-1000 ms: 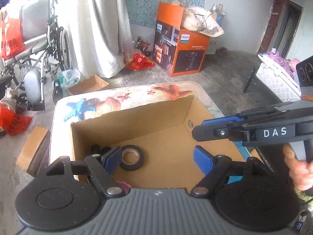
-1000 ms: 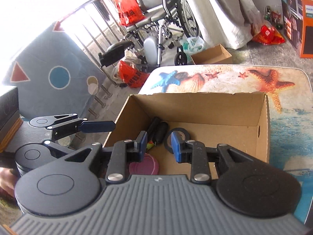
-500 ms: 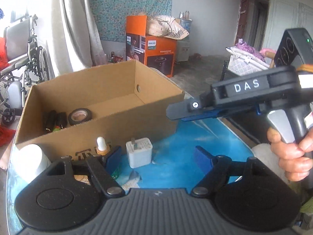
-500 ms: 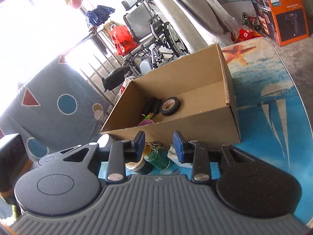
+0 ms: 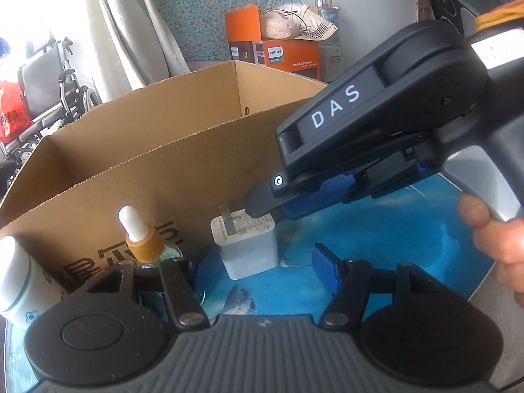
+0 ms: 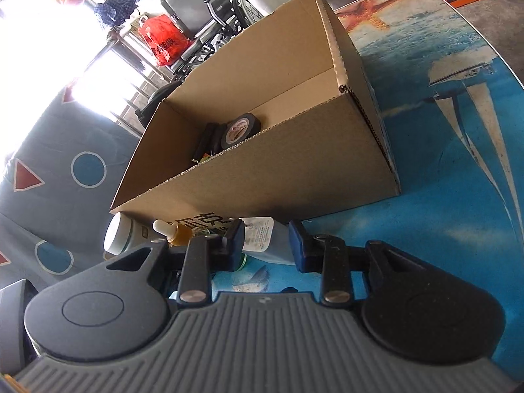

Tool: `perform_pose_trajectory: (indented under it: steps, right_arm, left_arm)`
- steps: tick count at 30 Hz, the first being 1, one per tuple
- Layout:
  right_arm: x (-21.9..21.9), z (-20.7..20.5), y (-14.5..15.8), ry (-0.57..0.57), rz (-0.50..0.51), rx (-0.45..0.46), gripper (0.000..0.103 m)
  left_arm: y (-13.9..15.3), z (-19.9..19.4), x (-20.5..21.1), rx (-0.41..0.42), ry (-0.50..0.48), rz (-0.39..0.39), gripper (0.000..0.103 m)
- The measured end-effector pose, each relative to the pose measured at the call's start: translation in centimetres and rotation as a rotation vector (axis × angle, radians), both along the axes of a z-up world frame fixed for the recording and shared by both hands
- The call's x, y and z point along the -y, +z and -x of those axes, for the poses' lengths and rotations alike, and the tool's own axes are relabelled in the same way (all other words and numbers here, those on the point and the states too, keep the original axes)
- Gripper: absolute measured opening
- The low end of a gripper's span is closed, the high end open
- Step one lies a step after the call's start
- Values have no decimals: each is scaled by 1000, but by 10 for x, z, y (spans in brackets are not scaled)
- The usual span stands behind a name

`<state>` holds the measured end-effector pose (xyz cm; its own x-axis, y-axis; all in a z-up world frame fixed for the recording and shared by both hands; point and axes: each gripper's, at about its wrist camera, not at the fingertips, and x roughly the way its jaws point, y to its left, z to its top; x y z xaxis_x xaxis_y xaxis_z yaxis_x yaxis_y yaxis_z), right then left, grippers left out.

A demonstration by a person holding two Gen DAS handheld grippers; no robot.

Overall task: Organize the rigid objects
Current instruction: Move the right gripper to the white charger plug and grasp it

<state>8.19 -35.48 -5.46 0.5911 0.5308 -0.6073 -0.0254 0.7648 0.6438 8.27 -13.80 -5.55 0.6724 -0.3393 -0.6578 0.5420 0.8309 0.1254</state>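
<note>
Left tool (image 5: 258,267) low over the bench (image 5: 376,229), jaws have just been closing, gaping with nothing pressed; white charger plug (image 5: 245,245) stands between and just ahead of its fingers, untouched. Dropper bottle (image 5: 142,242) with amber collar sits just behind the left finger, white jar (image 5: 14,281) further left at the frame edge. Cardboard box (image 5: 157,177) right behind these items. Only this view shows the right tool (image 5: 262,206) from the side, tip over the top of the plug, contact unclear, and the hand (image 5: 501,239) gripping its handle.

Right wrist view: right tool (image 6: 267,244) jaws narrow but apart, nothing clamped; the plug (image 6: 265,239) lies in the gap ahead of them, dropper bottle (image 6: 173,232) and jar (image 6: 121,235) off to the left. Only this view looks into the box (image 6: 294,163): black tape roll (image 6: 240,131) and dark stick-like objects (image 6: 206,144) beside it on the floor of the box. Bench (image 6: 442,170) print shows sea and a sailboat
</note>
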Motion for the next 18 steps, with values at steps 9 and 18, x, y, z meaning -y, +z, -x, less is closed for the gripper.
perform_pose_trajectory:
  steps: [9,18]
  right_arm:
    - [-1,-13,-7,-2,-20,-38,28]
    - [17,20,-2,-49,11,-56,28]
  left_arm:
    - [1,-11,-1,-53,-3,76,64]
    - [-1,16,2,-109,-133,132,62]
